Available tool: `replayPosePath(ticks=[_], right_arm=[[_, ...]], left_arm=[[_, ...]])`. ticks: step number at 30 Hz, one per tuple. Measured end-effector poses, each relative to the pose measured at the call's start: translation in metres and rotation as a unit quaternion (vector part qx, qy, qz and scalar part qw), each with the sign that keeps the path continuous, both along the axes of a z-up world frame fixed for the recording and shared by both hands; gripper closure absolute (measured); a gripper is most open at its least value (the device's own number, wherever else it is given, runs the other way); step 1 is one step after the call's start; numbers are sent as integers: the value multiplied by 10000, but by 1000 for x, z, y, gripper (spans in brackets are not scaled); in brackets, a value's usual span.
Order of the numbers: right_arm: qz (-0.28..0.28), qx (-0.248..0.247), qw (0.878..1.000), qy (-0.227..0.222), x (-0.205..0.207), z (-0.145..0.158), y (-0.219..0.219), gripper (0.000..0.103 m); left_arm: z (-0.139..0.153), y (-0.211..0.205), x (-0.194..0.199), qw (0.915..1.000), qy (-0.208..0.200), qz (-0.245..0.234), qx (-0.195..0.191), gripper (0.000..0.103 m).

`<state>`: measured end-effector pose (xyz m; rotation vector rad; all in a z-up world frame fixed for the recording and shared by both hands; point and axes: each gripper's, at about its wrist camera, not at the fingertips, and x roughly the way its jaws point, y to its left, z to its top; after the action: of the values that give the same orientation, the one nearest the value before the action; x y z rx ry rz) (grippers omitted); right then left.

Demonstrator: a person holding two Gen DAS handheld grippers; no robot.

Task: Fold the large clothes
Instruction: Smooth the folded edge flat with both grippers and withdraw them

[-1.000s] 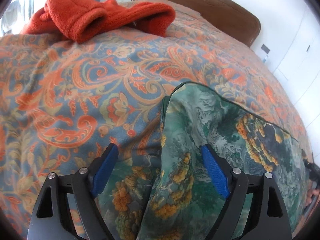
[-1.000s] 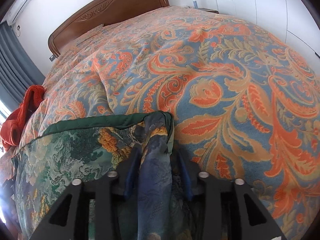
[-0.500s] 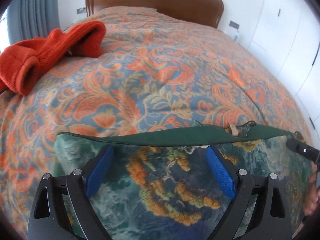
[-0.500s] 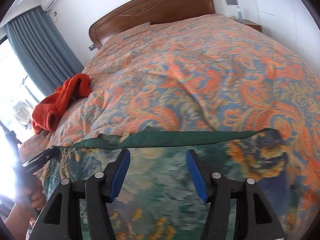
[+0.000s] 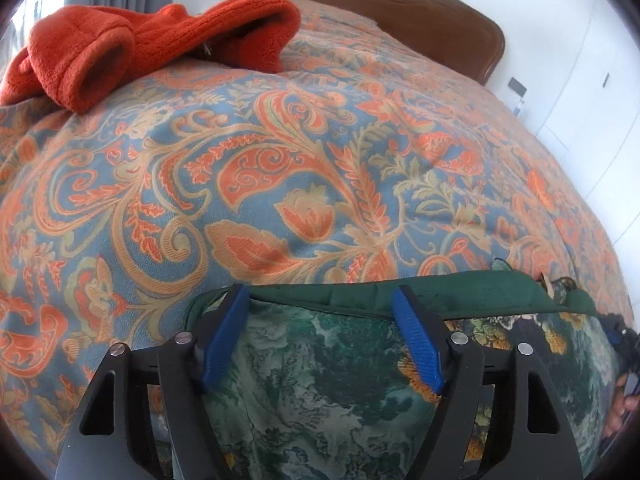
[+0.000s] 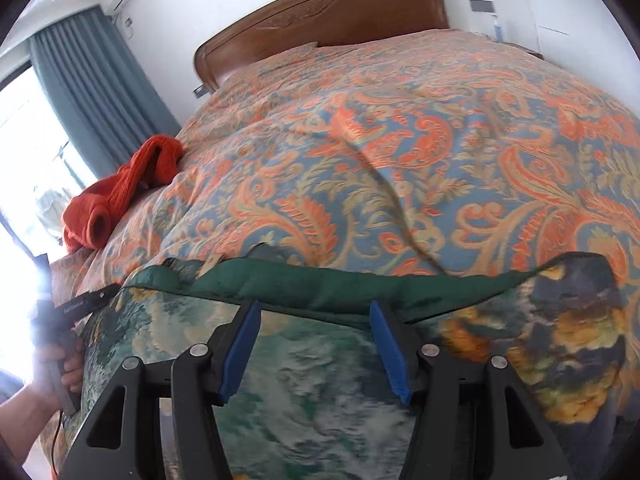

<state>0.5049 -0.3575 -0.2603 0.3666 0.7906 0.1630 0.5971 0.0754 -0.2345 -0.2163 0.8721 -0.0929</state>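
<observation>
A large green garment with a landscape print point(image 5: 340, 380) lies flat at the near edge of the bed, its dark green hem point(image 5: 440, 292) running across. It also shows in the right wrist view point(image 6: 320, 380), hem point(image 6: 320, 288) on top. My left gripper point(image 5: 320, 300) is open and empty, its blue pads over the garment near its left corner. My right gripper point(image 6: 314, 312) is open and empty over the garment's middle. The left gripper's tip point(image 6: 86, 304) and the hand holding it show at the left of the right wrist view.
The bed carries an orange and blue paisley cover point(image 5: 320, 160) point(image 6: 440, 160). An orange-red fleece garment point(image 5: 140, 40) point(image 6: 120, 192) lies bunched at the bed's left side. A wooden headboard point(image 6: 320, 12) stands behind, blue curtains point(image 6: 92, 92) and a window to the left.
A second ago my right gripper was shut on a fold of the garment; it let go and both grippers now hover open over the flattened garment. The left gripper moved closer to the hem.
</observation>
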Motion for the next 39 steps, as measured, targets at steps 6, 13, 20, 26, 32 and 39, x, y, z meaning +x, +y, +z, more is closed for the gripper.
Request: replayPosePath(ticks=[6,13,20,26,32,39], right_arm=[[-595,703,9955,-234,-17,-17,-46,51],[-618,1440,9869,-389,-24,-38,-68,64],[-682,1713,9825,-257,-23,-37,-77,67],[-979,645,9926,-309,-46,31,-63,34],[-674,-37,9950,-735,-129,86,-51,27],[-900,484,9930,-584,-229,68,-56,26]], left_arm=[[-5,9,-1,9997,-112,-154,-136,29],[-24,26,3,9974,8,-38,-714,29],[-10,28,10,9958,472,-4,-784,28],[59,12,-33,9976,-21,-528,-450,13],[114,-53,-92,9884,-565,-1412,-52,8],[96,-151,-58,9847,-201,-1605,654,8]])
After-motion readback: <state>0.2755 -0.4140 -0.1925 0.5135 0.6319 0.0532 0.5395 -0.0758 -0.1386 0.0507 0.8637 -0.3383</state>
